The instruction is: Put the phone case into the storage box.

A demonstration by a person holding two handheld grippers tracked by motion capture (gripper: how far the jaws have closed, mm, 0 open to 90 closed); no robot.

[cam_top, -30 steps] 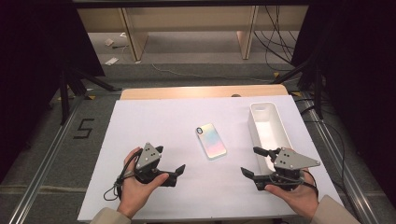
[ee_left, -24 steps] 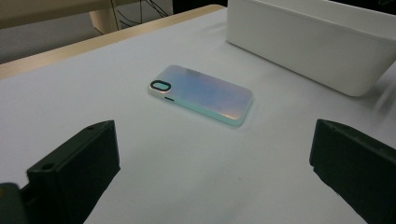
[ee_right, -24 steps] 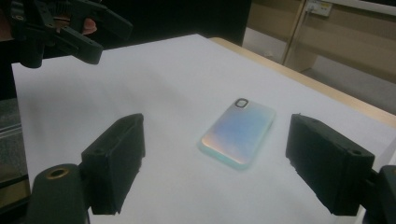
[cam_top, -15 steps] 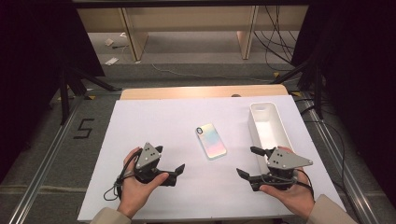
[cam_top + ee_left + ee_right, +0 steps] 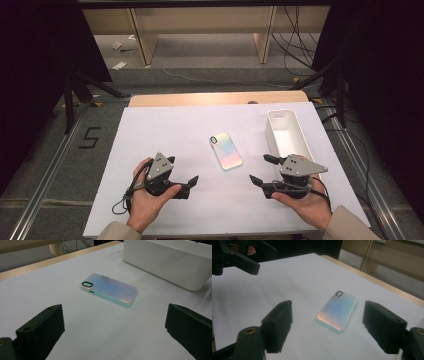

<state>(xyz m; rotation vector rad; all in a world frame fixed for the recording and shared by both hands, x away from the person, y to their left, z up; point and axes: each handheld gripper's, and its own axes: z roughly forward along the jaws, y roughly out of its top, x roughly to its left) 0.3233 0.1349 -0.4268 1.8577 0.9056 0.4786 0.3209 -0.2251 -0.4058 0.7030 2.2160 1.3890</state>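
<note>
between the two hands, phone case (image 5: 226, 151) lies flat on counter (image 5: 165, 130); left tongs (image 5: 181, 172) and right tongs (image 5: 262, 170), just narrowing, gape empty. advise a square approach, pinching its long edges.

A white sheet (image 5: 165, 140) covers the bench (image 5: 215, 98), whose bare wooden edge shows along the far side. A white bin (image 5: 289, 135) stands on the sheet near its right edge, long side running front to back. On the grey floor left of the bench a black "5" (image 5: 89, 137) is marked beside a metal rail (image 5: 47, 170). Beyond the bench stand wooden furniture legs (image 5: 145, 42), with black cables (image 5: 295, 45) trailing at the right and paper scraps (image 5: 120, 65) lying at the left.
</note>
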